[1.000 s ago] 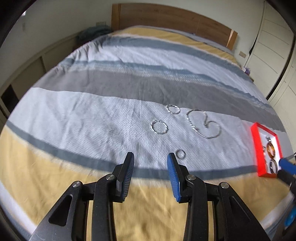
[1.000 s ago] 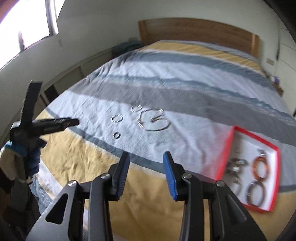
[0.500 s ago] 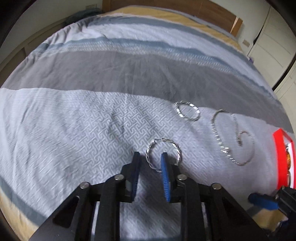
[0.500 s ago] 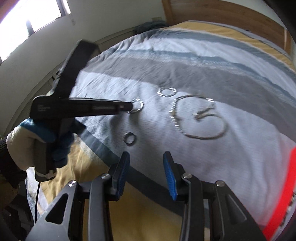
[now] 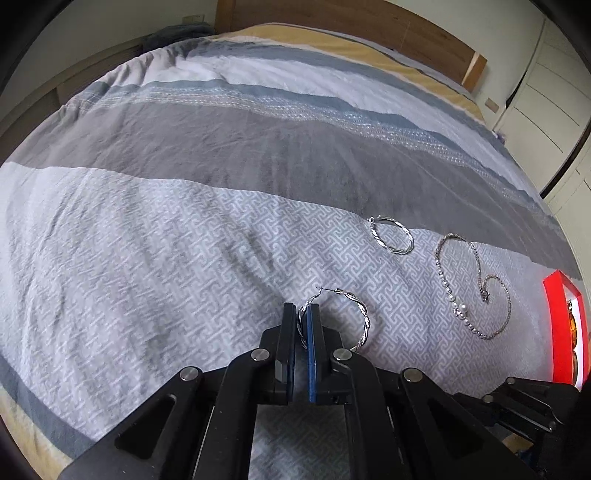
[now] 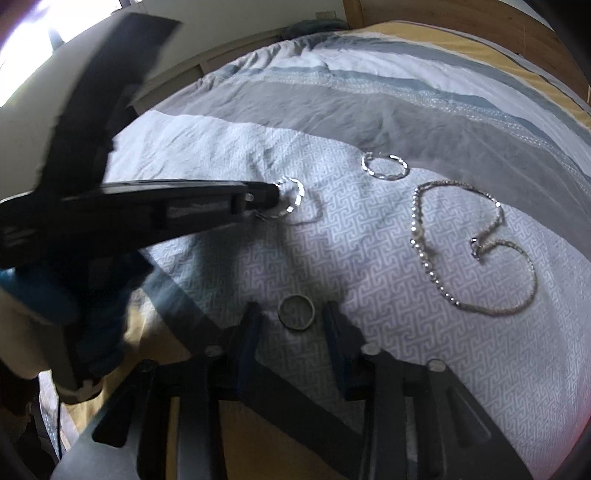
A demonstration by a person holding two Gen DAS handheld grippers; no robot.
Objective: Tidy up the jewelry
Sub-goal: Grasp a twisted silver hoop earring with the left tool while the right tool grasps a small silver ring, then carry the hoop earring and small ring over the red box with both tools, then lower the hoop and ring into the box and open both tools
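Observation:
My left gripper (image 5: 302,314) is shut on the left side of a twisted silver hoop earring (image 5: 360,310) that lies on the bedspread; the right wrist view shows the same grip on the hoop (image 6: 295,195). A second hoop earring (image 5: 391,236) lies farther back and also shows in the right wrist view (image 6: 386,168). A beaded silver necklace (image 5: 461,310) lies to the right and also shows in the right wrist view (image 6: 432,258). My right gripper (image 6: 293,314) is open, its fingers on either side of a small plain ring (image 6: 296,312) on the bedspread.
A red jewelry tray (image 5: 559,325) with bangles sits at the right edge of the left wrist view. The bed's wooden headboard (image 5: 369,22) is at the far end, white closet doors (image 5: 546,92) to the right. The bed's near edge runs under both grippers.
My left gripper moved forward to the near hoop earring and closed on it. My right gripper moved forward and down until its open fingers straddle the small ring.

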